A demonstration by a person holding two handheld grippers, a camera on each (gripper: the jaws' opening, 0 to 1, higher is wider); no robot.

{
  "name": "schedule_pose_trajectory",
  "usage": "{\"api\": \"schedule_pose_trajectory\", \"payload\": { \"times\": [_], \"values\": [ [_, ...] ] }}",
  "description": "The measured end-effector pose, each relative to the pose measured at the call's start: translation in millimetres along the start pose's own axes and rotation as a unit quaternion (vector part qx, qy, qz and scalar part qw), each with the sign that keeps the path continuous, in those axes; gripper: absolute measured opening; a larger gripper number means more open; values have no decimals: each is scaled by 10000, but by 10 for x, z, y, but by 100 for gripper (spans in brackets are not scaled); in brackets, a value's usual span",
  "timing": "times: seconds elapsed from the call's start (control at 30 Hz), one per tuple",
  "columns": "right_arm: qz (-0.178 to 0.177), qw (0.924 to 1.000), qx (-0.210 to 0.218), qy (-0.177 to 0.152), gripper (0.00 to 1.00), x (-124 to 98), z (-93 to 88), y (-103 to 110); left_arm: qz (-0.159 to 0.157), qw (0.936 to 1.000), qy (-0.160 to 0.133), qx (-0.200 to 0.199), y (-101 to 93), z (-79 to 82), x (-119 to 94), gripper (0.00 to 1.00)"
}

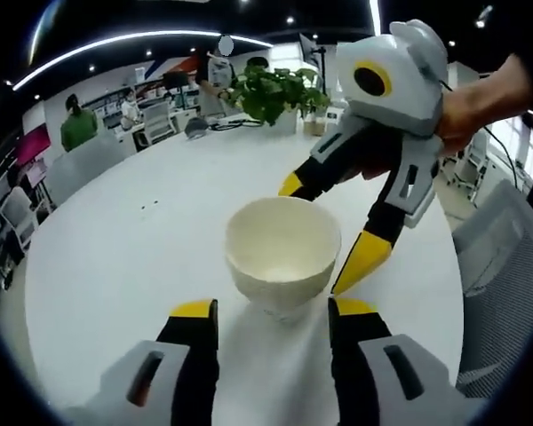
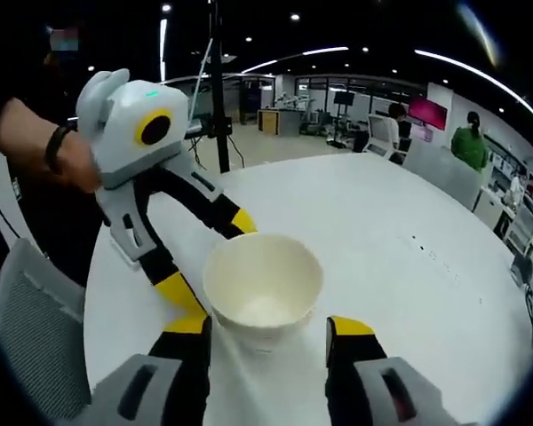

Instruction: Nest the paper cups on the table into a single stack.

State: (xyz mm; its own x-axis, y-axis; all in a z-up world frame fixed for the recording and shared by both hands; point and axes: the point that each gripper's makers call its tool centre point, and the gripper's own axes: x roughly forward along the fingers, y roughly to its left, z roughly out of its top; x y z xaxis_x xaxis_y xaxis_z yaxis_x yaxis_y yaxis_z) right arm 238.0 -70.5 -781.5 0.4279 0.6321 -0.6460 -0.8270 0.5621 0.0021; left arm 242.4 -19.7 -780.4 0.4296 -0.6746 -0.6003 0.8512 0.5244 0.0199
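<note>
A single cream paper cup stands upright, mouth up, on the round white table. My left gripper is open, its yellow-tipped jaws either side of the cup's base and apart from it. My right gripper reaches in from the upper right, open, with one jaw behind the cup and the other to its right. In the right gripper view, my right gripper is open, its jaws flanking the cup's base. There the left gripper comes from the left, open around the cup's far side.
A potted green plant stands at the table's far edge. Grey mesh chairs sit close to the table rim. A hand holds each gripper. Desks and people fill the office behind.
</note>
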Motion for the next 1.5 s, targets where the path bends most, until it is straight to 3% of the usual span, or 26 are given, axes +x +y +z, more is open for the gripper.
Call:
{"api": "schedule_pose_trajectory", "payload": {
  "times": [0.13,0.2,0.4,0.53,0.8,0.9,1.0,1.33,1.5],
  "values": [
    [-271,9996,97,-18,62,-149,-96,-39,408,9972,-409,-478,65,-5,-220,55],
    [-421,9984,341,-179,64,-243,-125,-56,559,9952,-393,-707,70,-107,-339,56],
    [-718,9935,745,-466,66,-491,-148,-15,822,9904,-559,-957,-31,-171,-641,57],
    [-826,9920,772,-558,67,-634,-123,79,1126,9810,-859,-1327,-50,-176,-843,57],
    [-1070,9823,1228,-921,70,-939,-229,253,1324,9767,-961,-1391,-295,-245,-1123,58],
    [-1091,9828,1224,-853,70,-1000,-304,339,1409,9739,-1012,-1467,-294,-307,-1156,58],
    [-1140,9806,1327,-889,71,-1112,-386,391,1402,9750,-1016,-1392,-448,-310,-1186,58],
    [-1298,9725,1573,-1121,73,-1330,-444,541,1438,9741,-1035,-1402,-694,-389,-1319,59],
    [-1284,9713,1640,-1146,75,-1376,-514,602,1463,9726,-1062,-1461,-710,-456,-1366,60]
  ]
}}
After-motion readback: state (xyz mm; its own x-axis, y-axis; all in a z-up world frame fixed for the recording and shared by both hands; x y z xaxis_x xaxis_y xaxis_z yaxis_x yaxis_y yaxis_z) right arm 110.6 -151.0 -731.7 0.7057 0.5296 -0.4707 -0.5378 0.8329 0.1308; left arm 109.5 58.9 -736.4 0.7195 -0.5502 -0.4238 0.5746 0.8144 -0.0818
